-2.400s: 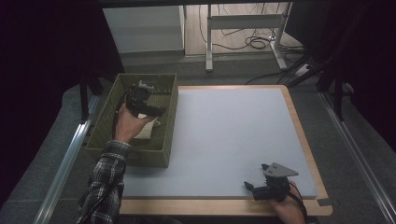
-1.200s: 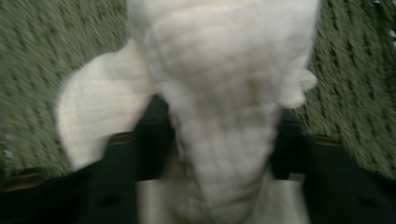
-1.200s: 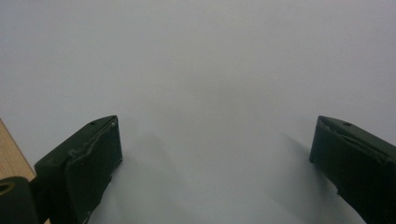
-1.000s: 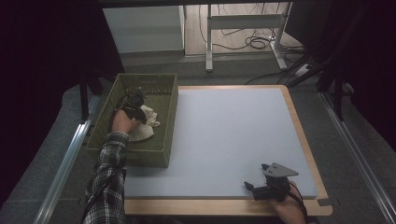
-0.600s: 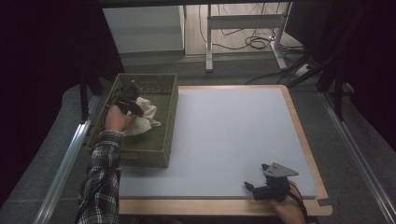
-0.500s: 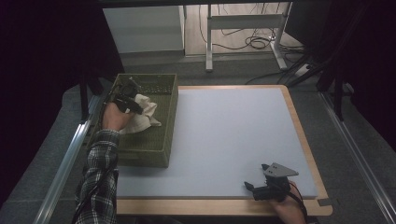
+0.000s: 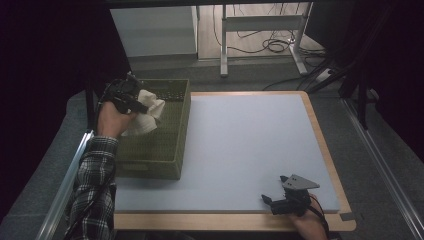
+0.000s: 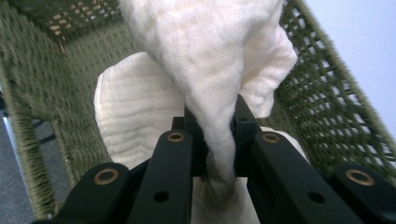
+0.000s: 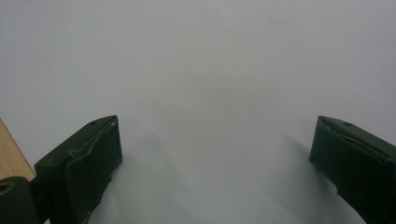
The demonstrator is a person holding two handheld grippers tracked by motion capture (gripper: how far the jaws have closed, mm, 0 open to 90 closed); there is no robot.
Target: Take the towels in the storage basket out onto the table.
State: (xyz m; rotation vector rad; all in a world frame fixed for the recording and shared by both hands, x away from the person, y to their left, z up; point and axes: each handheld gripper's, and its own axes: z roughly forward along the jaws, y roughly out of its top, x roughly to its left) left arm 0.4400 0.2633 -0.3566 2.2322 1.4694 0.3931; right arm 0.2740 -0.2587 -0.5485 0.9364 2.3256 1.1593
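Dim floor and cable-strewn table legs lie beyond a wood-edged worktop (image 7: 320, 125) covered by a pale blue-grey mat (image 7: 245, 145). At the left edge of that mat stands a green woven basket (image 7: 165, 145), and over its far left corner the left gripper (image 7: 131, 100) is raised in the person's left hand (image 7: 112, 120), a plaid sleeve (image 7: 92, 190) running down to the bottom of the high view. Its jaws are clamped on a gathered fold of a white cloth (image 8: 205, 70); in the left gripper view the fabric is pinched to a narrow neck between the two black jaws and spreads out wide beyond them, hanging over the basket's inside, with more white cloth (image 8: 130, 116) lying on the basket floor beneath. The held cloth thus hangs from the jaws, its length running downward into the basket, and the open mat lies to the right of it across the basket's near wall. Far to the right, at the near edge of the worktop, the right gripper (image 7: 280, 200) rests low with its jaws spread wide and nothing between them, just bare mat (image 9: 210, 93). The left hand is plainly the nearer one; carrying the cloth rightward would likely require its trailing end to clear the basket rim.
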